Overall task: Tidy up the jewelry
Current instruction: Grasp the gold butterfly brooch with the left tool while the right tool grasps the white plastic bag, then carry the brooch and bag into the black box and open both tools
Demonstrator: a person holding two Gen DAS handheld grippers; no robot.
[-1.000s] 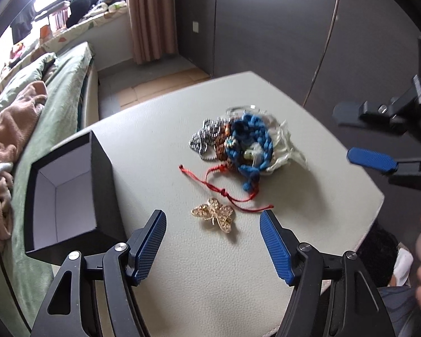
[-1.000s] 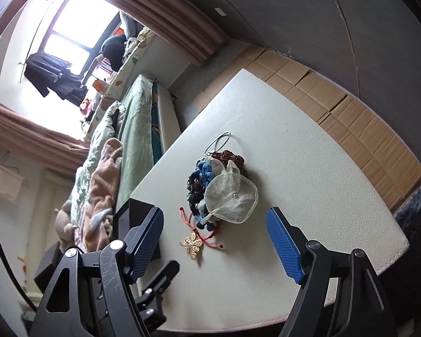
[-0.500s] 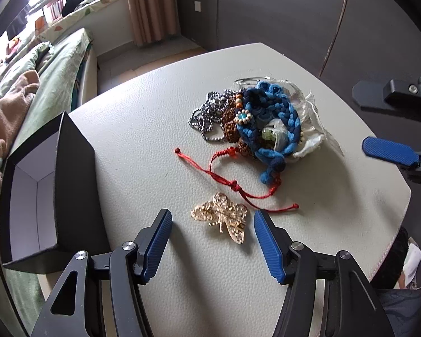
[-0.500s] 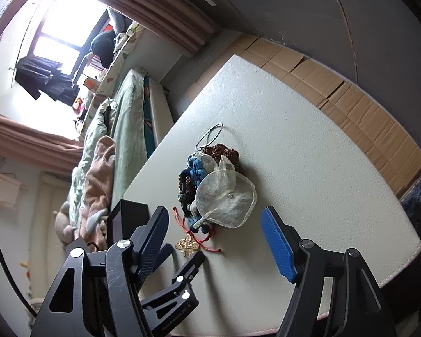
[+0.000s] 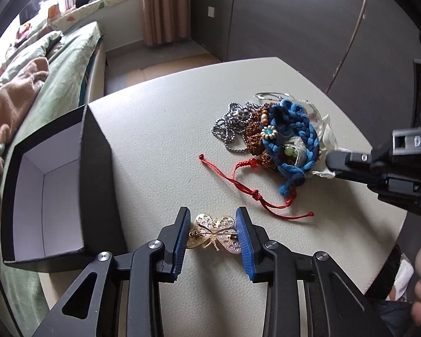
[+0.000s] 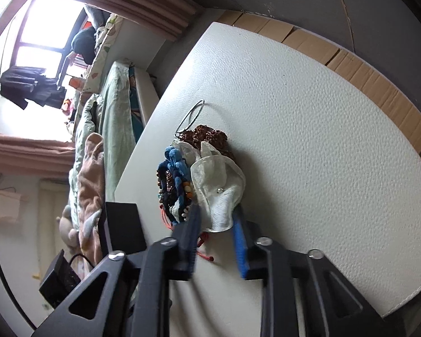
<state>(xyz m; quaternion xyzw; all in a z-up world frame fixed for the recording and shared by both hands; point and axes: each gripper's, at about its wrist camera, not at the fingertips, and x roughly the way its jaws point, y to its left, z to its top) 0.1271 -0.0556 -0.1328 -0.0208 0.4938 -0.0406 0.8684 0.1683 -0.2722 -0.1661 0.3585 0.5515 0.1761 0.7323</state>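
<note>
**Both grippers closing on the jewelry**

Left gripper (image 5: 212, 231) has just been narrowing its jaws around the gold butterfly brooch (image 5: 214, 235) (blue pads at its wingtips), just beside the open black box (image 5: 95, 174). Right gripper (image 6: 214, 226), jaws just closed, pinches the white pouch (image 6: 219, 188) in the tangled pile, farther from the box on the table (image 5: 160, 129).
</note>
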